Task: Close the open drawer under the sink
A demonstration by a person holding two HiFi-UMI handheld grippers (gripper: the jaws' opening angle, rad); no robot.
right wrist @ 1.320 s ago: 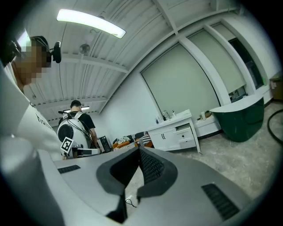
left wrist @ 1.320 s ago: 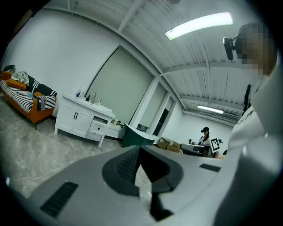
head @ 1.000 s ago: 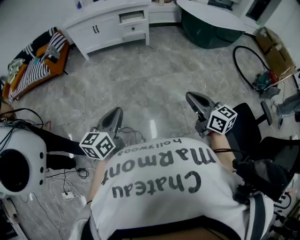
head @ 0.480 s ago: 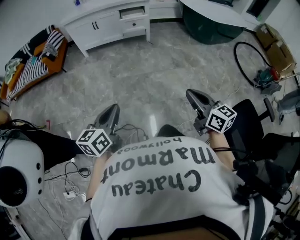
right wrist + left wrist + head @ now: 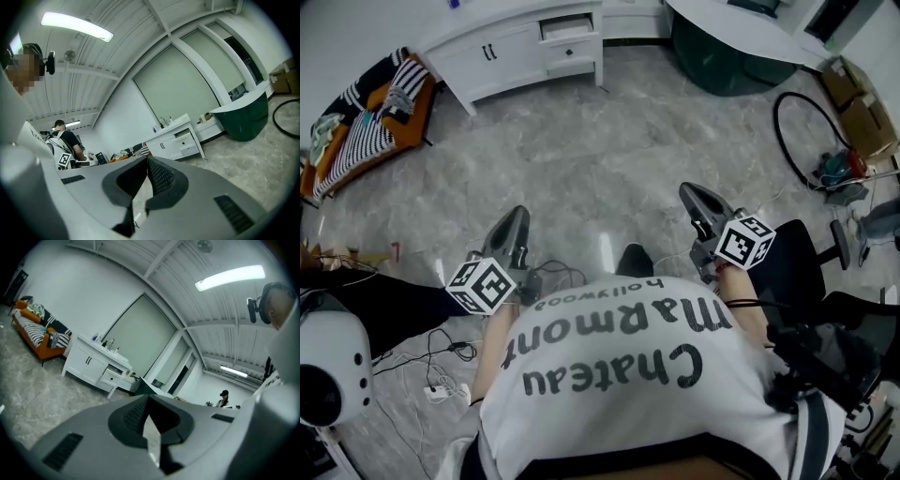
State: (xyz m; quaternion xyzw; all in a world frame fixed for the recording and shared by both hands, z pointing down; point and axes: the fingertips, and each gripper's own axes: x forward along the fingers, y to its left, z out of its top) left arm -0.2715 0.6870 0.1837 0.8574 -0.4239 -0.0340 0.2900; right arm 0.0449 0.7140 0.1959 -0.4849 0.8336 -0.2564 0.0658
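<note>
The white sink cabinet (image 5: 520,47) stands against the far wall across the marble floor. Its upper drawer (image 5: 565,25) on the right side is pulled out a little. In the left gripper view the cabinet (image 5: 93,365) and open drawer (image 5: 112,377) are small and distant, and the right gripper view shows the cabinet (image 5: 174,139) with its drawer (image 5: 183,136) just as far off. My left gripper (image 5: 514,217) and right gripper (image 5: 691,195) are held in front of my body, pointing toward the cabinet. Both are shut with nothing between the jaws, as seen up close on the left (image 5: 149,399) and on the right (image 5: 147,159).
An orange sofa with striped cloths (image 5: 361,127) stands left of the cabinet, a dark green counter (image 5: 727,52) right of it. Cables (image 5: 441,366) and a white round device (image 5: 328,375) lie at my left. A black hose loop (image 5: 797,131), boxes (image 5: 862,103) and a black chair (image 5: 797,262) are at my right.
I have stepped forward across the floor: the white device and cables slid back to my lower left. Both grippers kept their shut pose in front of me.
</note>
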